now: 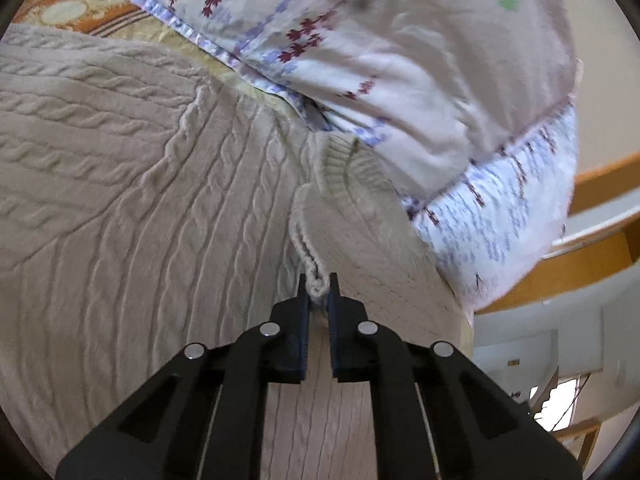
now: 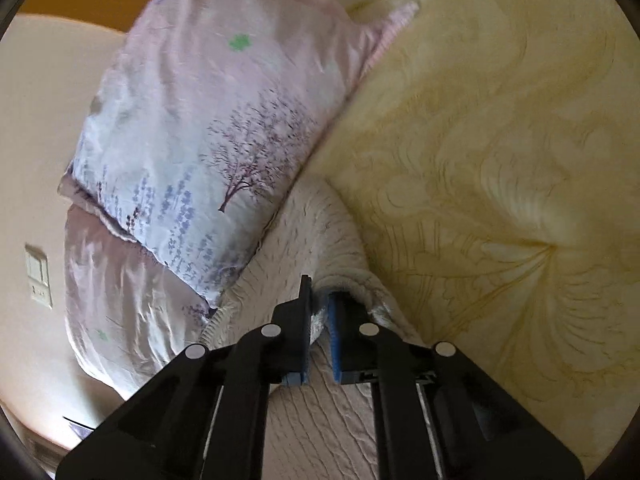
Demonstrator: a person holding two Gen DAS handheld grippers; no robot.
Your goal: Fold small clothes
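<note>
**Two grippers, each pinching the cable-knit sweater**

Two black grippers both reach forward and low over a bed, and each one has its jaws nearly closed on knit cloth.

The left gripper [image 1: 318,290] points forward along the cream cable-knit sweater [image 1: 120,184]. Its jaws are closed down to a narrow gap, and a small bunch of the ribbed edge sits between the tips. The main body of the sweater spreads out to the left of this gripper and ahead of it, lying flat. The cable ribs run away from the gripper and fan to the left, so the long axis goes roughly forward and leftward from the tips. A ribbed band lies just ahead of the tips, slightly to the right. Beyond it, ahead and to the right, is a floral pillow [image 1: 400,60], touching the sweater's far edge.

The right gripper [image 2: 320,300] also points forward, and its jaws are almost shut on a raised fold of the sweater [image 2: 304,232]. The cloth rises in a ridge from the tips and runs forward, then bends a little left. The floral pillow [image 2: 208,120] is ahead and left of this gripper; a yellow quilted bedspread [image 2: 500,180] fills the right side. A wall switch [image 2: 39,276] is far left.
</note>
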